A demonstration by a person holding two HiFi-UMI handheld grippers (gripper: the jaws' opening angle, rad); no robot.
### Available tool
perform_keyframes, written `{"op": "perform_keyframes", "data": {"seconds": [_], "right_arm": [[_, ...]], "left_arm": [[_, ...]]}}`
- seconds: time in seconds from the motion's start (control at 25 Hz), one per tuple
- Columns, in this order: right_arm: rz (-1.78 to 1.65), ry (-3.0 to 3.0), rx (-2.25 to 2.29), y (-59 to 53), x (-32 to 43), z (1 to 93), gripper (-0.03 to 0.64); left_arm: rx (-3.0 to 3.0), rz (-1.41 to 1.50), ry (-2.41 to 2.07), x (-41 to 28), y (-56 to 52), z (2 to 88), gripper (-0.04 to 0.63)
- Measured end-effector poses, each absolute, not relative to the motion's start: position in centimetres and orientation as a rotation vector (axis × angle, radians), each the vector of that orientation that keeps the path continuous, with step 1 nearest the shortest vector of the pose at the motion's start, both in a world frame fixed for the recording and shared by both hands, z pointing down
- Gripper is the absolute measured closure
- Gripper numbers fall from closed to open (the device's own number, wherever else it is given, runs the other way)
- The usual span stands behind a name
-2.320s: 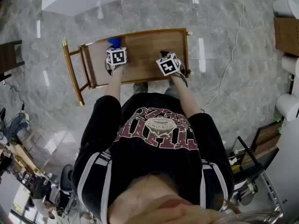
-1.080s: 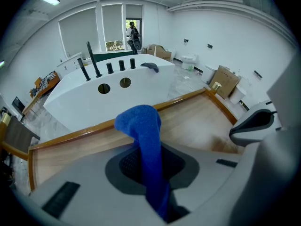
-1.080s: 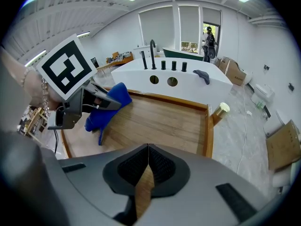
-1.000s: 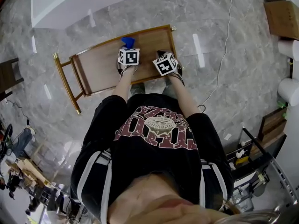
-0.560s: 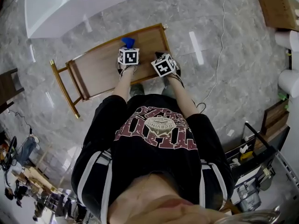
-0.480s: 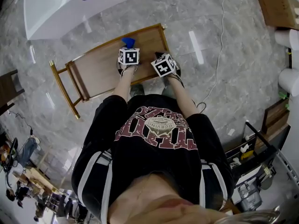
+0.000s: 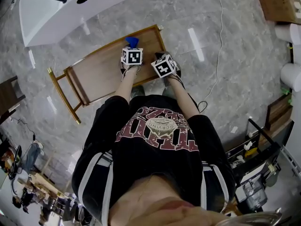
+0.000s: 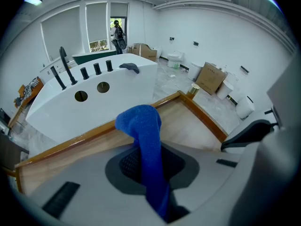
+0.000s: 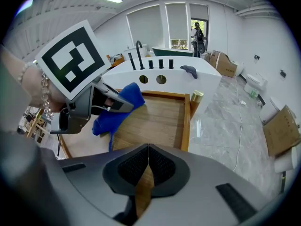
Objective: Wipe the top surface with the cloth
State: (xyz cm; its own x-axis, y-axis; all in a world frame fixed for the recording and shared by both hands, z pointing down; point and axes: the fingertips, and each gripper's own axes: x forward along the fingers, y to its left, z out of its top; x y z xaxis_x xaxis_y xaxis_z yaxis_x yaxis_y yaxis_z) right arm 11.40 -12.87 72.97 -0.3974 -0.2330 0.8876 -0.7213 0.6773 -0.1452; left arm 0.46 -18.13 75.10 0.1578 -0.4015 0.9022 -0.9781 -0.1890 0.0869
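While the left gripper (image 8: 150,173) pinches the blue cloth (image 8: 141,126), the right gripper's (image 9: 148,166) jaws meet empty
Both hover over the wooden top (image 9: 155,117), cloth near its far edge

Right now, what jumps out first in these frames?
The bright blue cloth, clamped in the left gripper, stands out against the wooden top. The right gripper sits beside it, jaws together on nothing. A white tub lies just beyond the wooden top.
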Motion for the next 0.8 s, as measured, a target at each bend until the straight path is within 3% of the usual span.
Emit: {"op": "perform_keyframes", "data": {"seconds": [0.8], "right_arm": [[0.695, -1.985, 0.736, -12.2, 13.7, 72.1, 0.598]], "left_arm": [[1.801, 0.984, -1.256, 8.4, -22.1, 75.2, 0.495]]}}
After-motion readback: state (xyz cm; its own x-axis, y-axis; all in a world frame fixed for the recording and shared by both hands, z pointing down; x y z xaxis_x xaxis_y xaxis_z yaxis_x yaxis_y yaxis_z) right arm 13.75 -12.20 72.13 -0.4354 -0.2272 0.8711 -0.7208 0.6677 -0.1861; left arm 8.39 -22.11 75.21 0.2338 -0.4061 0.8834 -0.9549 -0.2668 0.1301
